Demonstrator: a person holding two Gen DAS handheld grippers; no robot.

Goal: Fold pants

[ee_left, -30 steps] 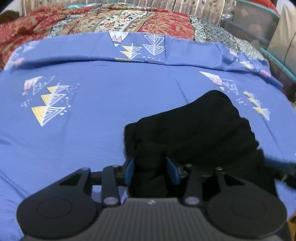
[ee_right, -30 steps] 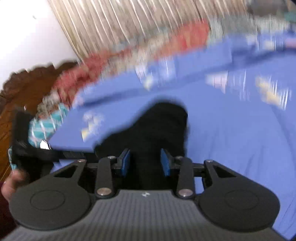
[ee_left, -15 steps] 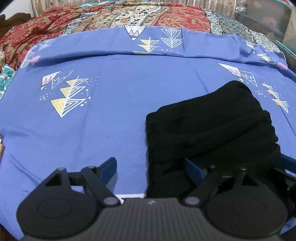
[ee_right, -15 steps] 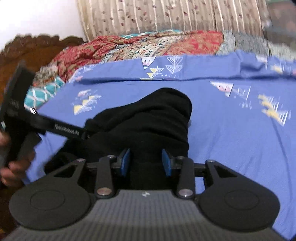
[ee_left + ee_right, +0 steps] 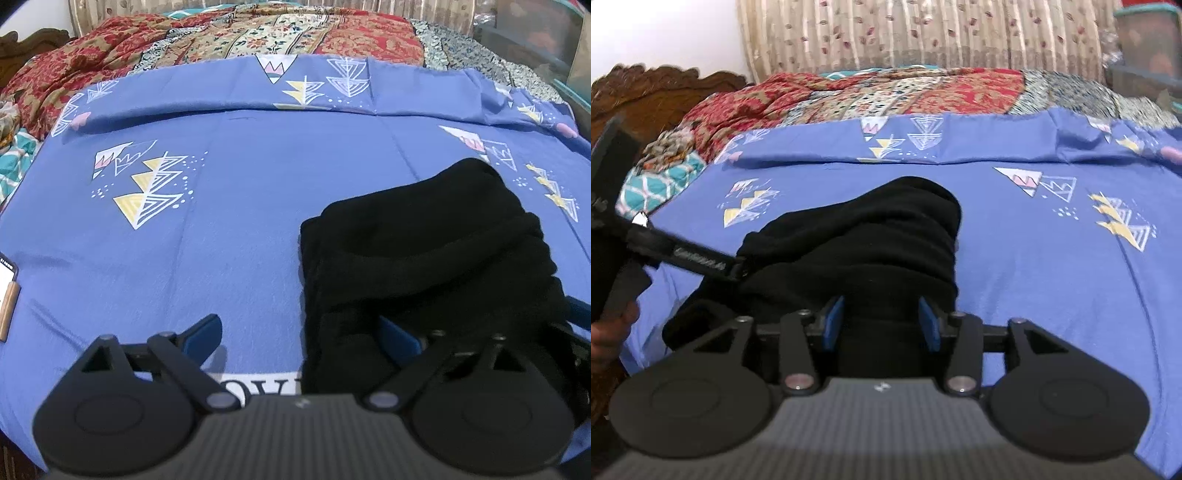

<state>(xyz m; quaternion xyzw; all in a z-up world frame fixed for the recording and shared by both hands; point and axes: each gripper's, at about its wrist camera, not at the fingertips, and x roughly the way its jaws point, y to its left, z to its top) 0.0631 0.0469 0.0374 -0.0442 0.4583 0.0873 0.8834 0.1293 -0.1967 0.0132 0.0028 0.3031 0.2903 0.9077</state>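
Over the black pants, left tongs gape; right tongs grip them.

Right hand-held gripper w/ blue pads clamped on near edge of folded black pants, which lie bunched on bed's blue sheet w/ triangle print. Left hand-held gripper reaches in from left, tip touching pants' left side; patchwork quilt & carved wood headboard behind.
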